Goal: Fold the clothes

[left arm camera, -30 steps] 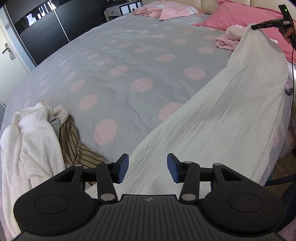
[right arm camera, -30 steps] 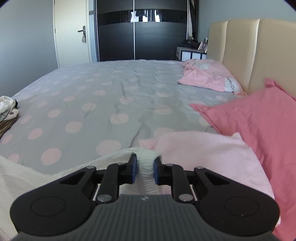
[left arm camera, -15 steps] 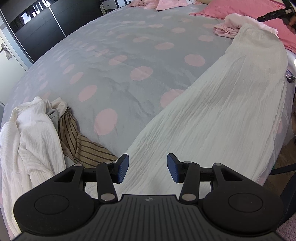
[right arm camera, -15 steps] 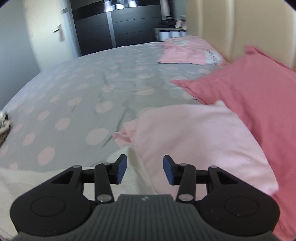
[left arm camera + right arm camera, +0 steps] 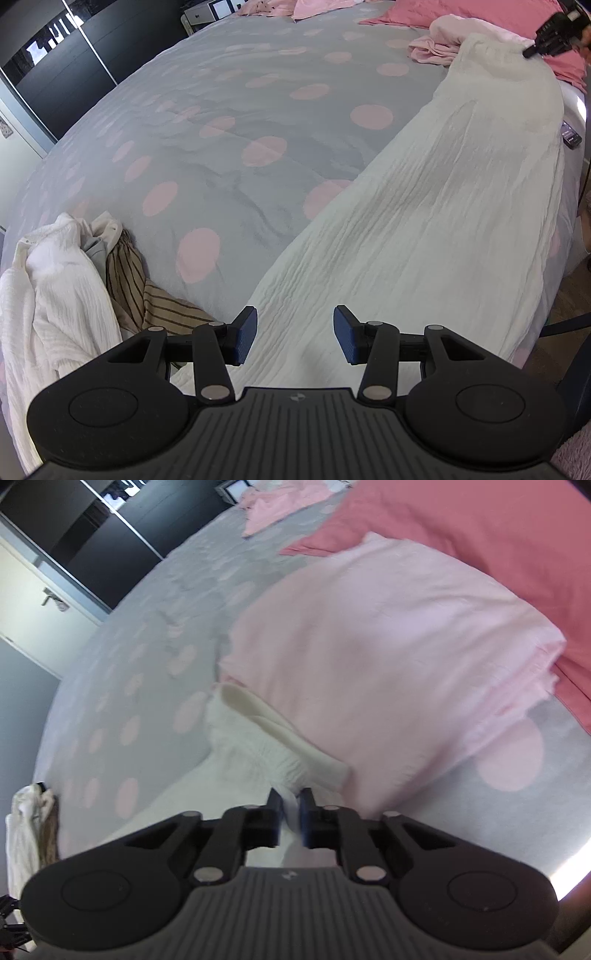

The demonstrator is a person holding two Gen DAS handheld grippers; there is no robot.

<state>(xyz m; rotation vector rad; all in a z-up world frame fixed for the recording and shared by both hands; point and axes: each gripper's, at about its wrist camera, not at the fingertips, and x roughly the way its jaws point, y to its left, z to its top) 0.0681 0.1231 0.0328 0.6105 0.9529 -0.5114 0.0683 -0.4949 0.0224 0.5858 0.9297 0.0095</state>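
Both grippers differ, right gripper [image 5: 291,814] fingers just closed, regripping white garment [image 5: 255,760], left gripper [image 5: 295,339] fingers unchanged, apart, empty.

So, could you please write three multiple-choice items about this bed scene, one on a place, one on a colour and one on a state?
1. Where does the heap of unfolded clothes lie, in the left wrist view?
A. lower left, on the bed
B. on the pillow
C. on the floor

2. What colour are the spots on the grey bedcover?
A. blue
B. pink
C. green

3. How is the right gripper?
A. wide open, empty
B. shut on the white garment
C. shut on a pillow

Answers: 1 A, the heap sits at the bedcover's lower left; 2 B, the spots are pink; 3 B, white cloth is pinched between its jaws, which have just been closing.
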